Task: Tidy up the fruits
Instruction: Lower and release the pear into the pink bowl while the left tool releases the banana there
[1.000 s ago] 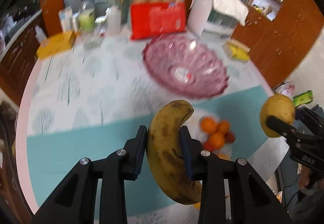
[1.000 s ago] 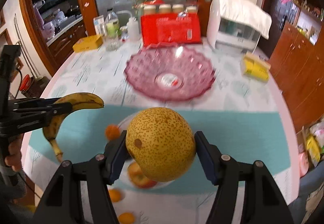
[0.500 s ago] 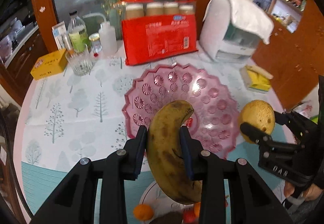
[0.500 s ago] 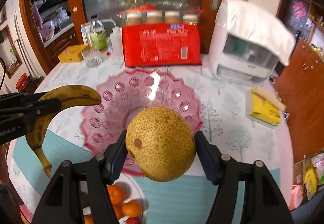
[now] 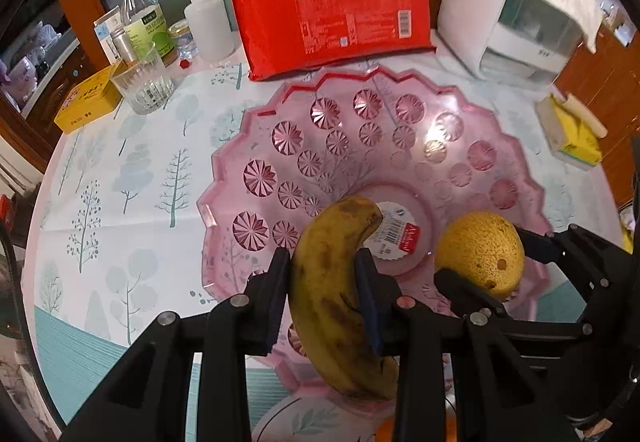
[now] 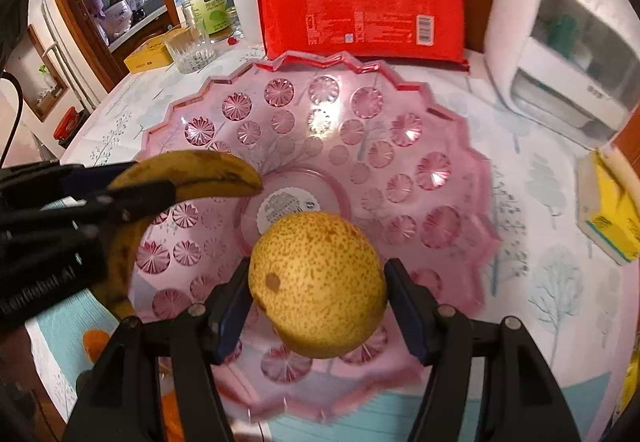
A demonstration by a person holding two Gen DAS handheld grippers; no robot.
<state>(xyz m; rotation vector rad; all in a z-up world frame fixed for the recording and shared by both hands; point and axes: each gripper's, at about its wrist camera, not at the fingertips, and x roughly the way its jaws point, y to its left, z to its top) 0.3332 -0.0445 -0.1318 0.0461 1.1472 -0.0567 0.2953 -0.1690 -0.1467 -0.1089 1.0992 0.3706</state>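
My left gripper [image 5: 322, 278] is shut on a brown-spotted yellow banana [image 5: 334, 294], which hangs over the near part of a pink cut-glass bowl [image 5: 360, 130]. The right gripper [image 6: 318, 288] is shut on a round, speckled yellow pear [image 6: 318, 284] above the same bowl [image 6: 400, 162], near its middle. Seen from the left wrist, the pear [image 5: 480, 254] is just right of the banana; from the right wrist, the banana [image 6: 192, 178] is at the left. A paper label lies in the bowl's bottom, and no fruit rests in it.
Behind the bowl stand a red pack of cups [image 5: 340, 10], a white appliance [image 5: 508, 2], bottles, a glass [image 5: 144, 82] and a yellow tin [image 5: 86, 102]. A yellow box [image 6: 608, 210] lies at the right. Small oranges [image 6: 96, 342] sit near the front edge.
Both grippers have moved forward and down from over the plate of oranges to over the pink bowl, each still holding its fruit. The bowl now fills both views.
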